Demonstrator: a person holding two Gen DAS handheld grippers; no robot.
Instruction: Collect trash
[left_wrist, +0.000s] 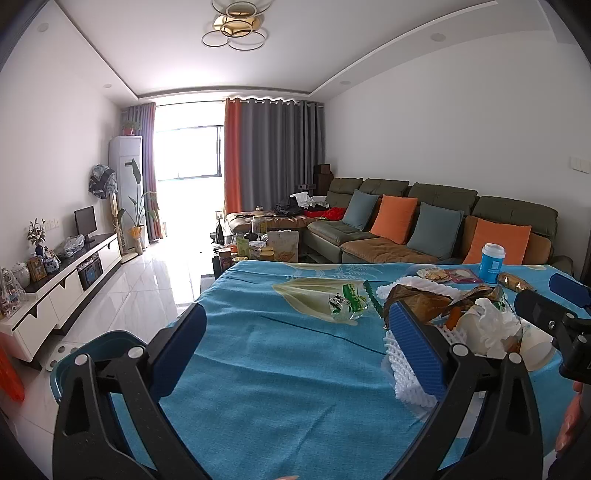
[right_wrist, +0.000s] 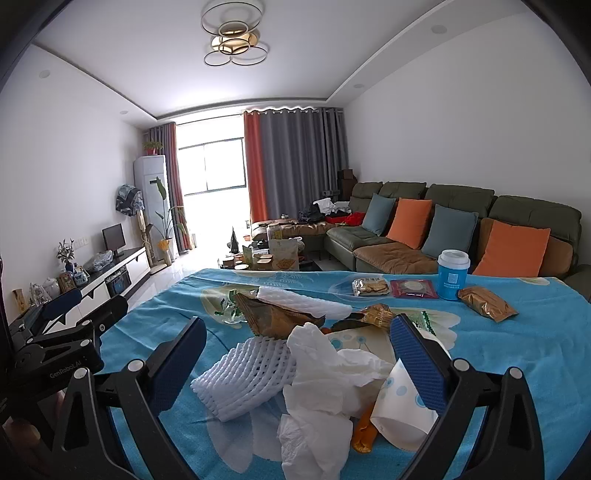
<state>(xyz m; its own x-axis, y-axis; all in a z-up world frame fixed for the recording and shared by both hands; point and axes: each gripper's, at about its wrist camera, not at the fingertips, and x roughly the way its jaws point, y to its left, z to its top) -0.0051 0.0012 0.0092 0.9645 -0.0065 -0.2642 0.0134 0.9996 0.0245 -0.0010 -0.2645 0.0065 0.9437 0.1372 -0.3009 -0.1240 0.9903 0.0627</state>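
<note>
- Trash lies heaped on the table under a blue leaf-printed tablecloth (right_wrist: 517, 369): crumpled white tissue (right_wrist: 317, 373), a white foam fruit net (right_wrist: 243, 376), a second white foam net (right_wrist: 303, 301) further back, a brown crinkled foil wrapper (right_wrist: 277, 317), a white paper cup with blue dots (right_wrist: 399, 398) tipped on its side, and a strip of orange peel (right_wrist: 364, 432) under the cup.
- Right tool (right_wrist: 295, 365) hangs just above this heap, its blue-padded fingers spread wide on either side of the tissue and gripping nothing.
- Left tool (left_wrist: 295, 350) sits over bare cloth to the left of the pile, also spread wide and empty; its right finger pad (left_wrist: 415, 350) is just beside the foam net (left_wrist: 406, 384).
- A clear green-printed plastic wrapper (left_wrist: 349, 306) lies apart from the heap, towards the table's middle.
- Along the far edge stand a blue paper cup with a white lid (right_wrist: 452, 275), a packet of biscuits (right_wrist: 370, 287), a dark red sachet (right_wrist: 413, 288) and a gold foil packet (right_wrist: 485, 303).
- A green sofa with orange and blue cushions (right_wrist: 461, 229) runs along the right wall.
</note>
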